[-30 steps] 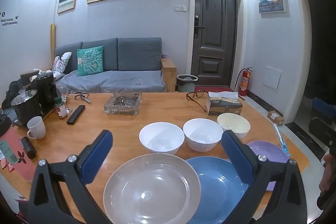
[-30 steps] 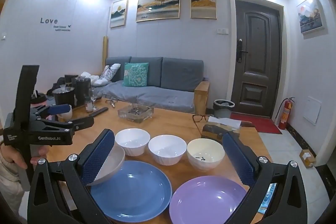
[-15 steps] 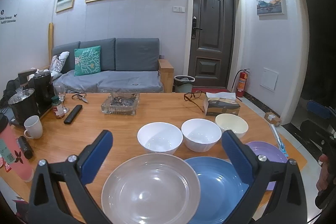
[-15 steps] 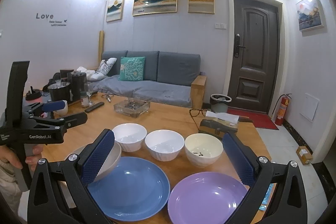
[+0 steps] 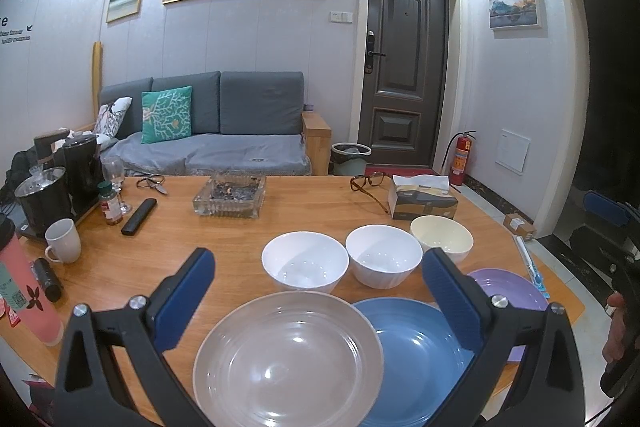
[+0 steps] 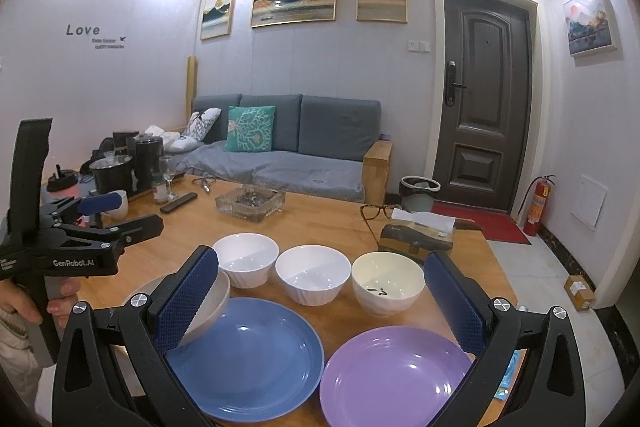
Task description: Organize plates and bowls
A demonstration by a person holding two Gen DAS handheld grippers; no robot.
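Note:
A grey plate [image 5: 288,359], a blue plate [image 5: 416,351] and a purple plate [image 5: 508,287] lie in a row at the table's near edge. Behind them stand two white bowls [image 5: 305,261] [image 5: 383,259] and a cream bowl [image 5: 442,237]. My left gripper [image 5: 318,291] is open and empty above the grey plate. My right gripper [image 6: 320,295] is open and empty above the blue plate [image 6: 248,351] and purple plate [image 6: 396,375]. The left gripper also shows at the left of the right wrist view [image 6: 100,215].
A glass ashtray [image 5: 230,195], tissue box [image 5: 422,201] and glasses [image 5: 368,183] sit farther back on the wooden table [image 5: 200,235]. A remote [image 5: 139,215], mug [image 5: 63,241], kettle [image 5: 42,199], spice jar and pink bottle [image 5: 24,291] crowd the left side.
Both grippers have shifted slightly, with the views tilting a little. Both stay open and empty. The plates and bowls have not moved.

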